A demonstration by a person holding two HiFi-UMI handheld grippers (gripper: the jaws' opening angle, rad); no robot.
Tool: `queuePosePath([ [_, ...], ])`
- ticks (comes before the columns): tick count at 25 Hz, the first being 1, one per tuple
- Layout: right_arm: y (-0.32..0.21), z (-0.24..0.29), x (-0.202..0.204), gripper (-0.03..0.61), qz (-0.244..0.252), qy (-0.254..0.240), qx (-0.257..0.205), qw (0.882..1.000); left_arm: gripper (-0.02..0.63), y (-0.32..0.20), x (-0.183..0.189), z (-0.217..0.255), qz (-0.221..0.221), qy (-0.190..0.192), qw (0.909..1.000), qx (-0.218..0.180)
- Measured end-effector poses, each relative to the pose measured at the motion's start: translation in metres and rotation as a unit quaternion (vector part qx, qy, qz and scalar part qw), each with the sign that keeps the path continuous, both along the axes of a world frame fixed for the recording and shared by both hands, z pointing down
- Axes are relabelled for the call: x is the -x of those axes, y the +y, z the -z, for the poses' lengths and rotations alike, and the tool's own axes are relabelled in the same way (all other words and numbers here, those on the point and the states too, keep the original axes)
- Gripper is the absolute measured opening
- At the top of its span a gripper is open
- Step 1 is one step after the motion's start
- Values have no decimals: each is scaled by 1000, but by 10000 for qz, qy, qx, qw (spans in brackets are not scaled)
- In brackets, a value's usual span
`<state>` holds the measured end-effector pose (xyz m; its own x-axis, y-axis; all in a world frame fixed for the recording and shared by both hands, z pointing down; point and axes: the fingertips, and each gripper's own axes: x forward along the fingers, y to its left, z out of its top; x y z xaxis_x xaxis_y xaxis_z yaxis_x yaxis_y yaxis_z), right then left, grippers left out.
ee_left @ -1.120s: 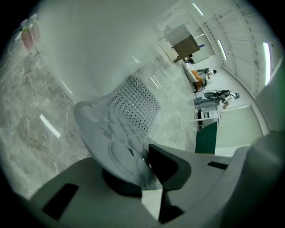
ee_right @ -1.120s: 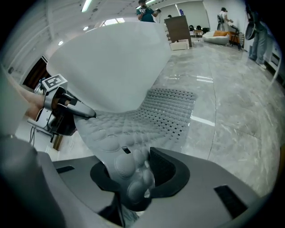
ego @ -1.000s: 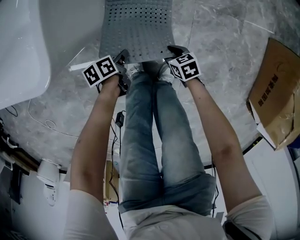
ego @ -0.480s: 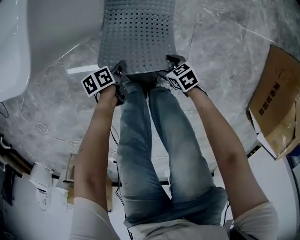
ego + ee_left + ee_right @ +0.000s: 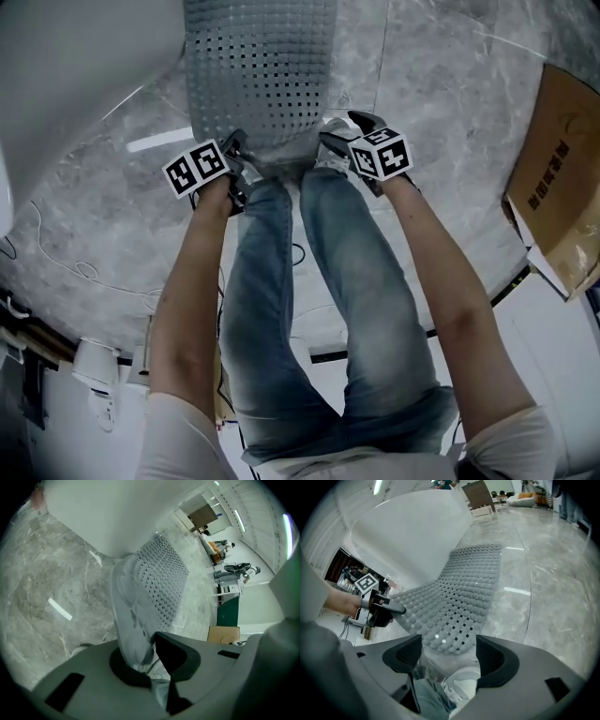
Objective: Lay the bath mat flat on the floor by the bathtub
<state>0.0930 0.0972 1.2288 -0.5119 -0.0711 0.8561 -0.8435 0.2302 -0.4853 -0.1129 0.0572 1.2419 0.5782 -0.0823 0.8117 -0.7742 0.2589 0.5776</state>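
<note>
The left gripper, jaws just closing, pinches a near corner of the bath mat; the right gripper, jaws just opening, holds nothing. The bathtub stands left.

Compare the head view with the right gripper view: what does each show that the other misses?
Only the head view: the cardboard box. Only the right gripper view: a close look at the right hand-held gripper, whose jaws have just been opening and stand apart, pressing on nothing; the edge of the bath mat lies just ahead. Both: the bath mat, the bathtub, the floor.
</note>
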Motion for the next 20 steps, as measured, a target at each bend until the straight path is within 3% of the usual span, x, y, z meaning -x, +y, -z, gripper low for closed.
queuePosePath([
  [5, 3, -23, -10, 362, -345, 66, 84, 9993, 49, 21, 16, -23, 316, -11, 9993, 197],
  [10, -6, -30, -17, 362, -684, 96, 80, 9976, 77, 34, 25, -37, -156, -269, 9986, 428],
  [15, -7, -31, -19, 362, -649, 133, 77, 9978, 226, 51, 36, -43, -286, -550, 9958, 666],
  [20, -7, -27, -11, 362, -547, 123, 69, 9984, 239, 61, 45, -35, -369, -694, 9944, 703],
])
